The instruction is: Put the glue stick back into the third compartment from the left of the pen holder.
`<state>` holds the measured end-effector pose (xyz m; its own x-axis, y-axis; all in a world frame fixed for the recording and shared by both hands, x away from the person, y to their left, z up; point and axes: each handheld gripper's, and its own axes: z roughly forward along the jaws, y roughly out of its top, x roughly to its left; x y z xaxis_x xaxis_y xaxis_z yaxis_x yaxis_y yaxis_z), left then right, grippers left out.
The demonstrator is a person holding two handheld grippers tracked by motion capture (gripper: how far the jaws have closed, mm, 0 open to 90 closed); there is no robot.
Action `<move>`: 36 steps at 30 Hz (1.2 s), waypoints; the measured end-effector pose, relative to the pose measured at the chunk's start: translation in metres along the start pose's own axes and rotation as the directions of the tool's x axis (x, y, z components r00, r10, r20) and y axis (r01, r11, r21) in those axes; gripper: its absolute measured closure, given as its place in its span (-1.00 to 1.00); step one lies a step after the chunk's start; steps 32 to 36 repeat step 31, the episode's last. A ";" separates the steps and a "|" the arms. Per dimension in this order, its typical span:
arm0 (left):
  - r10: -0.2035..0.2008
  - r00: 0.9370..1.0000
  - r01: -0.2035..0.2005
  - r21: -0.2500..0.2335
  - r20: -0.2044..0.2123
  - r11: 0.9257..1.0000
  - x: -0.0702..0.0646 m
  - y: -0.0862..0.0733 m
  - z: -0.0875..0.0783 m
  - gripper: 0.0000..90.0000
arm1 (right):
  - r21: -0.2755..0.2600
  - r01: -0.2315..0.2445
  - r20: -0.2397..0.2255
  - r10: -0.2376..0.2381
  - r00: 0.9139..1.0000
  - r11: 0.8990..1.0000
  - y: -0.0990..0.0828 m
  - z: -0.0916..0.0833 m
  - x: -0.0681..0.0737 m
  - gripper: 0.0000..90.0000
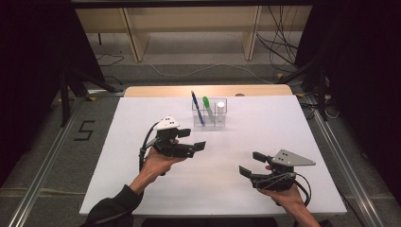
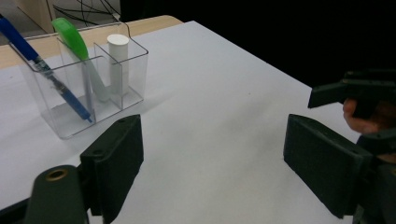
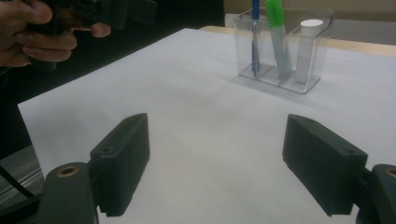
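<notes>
Overhead, white table (image 1: 142,156) under dark surround, cables on floor; left gripper (image 1: 193,139), right gripper (image 1: 249,163) both wide, nothing held

Holder (image 2: 126,65): clear, hard plastic, glossy, with bright edges and three compartments visible through its walls. Blue pen (image 2: 44,70): smooth plastic barrel, slight sheen. Green-topped item (image 2: 70,35): glossy green plastic above a paler, translucent body. White cylinder (image 2: 116,56): matt white, smooth, material not determinable.

Surface (image 1: 217,161): white sheet, matt, smooth and even, no gloss; a light wood edge, smooth, shows at its far side. Left gripper (image 1: 191,139) and right gripper (image 1: 251,163): black jaws of matt plastic, faintly grainy, with brass-coloured metal inserts. Grey plate on right gripper: flat, dull metallic finish.
</notes>
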<state>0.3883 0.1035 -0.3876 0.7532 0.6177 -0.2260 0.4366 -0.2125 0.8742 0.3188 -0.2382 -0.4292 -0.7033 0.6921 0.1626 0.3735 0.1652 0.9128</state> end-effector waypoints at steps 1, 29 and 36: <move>0.005 1.000 -0.005 -0.003 -0.005 1.000 0.000 -0.005 -0.004 -0.57 | 0.000 0.002 0.001 -0.002 1.000 1.000 0.000 0.000 0.000 -0.47; -0.056 0.998 0.053 -0.067 -0.039 0.996 0.000 -0.069 -0.050 -0.67 | 0.019 0.012 0.005 -0.012 1.000 1.000 -0.005 0.001 0.001 -0.49; -0.054 0.998 0.051 -0.066 -0.036 0.996 0.001 -0.069 -0.049 -0.67 | 0.020 0.009 0.004 -0.009 1.000 1.000 -0.005 0.002 0.000 -0.50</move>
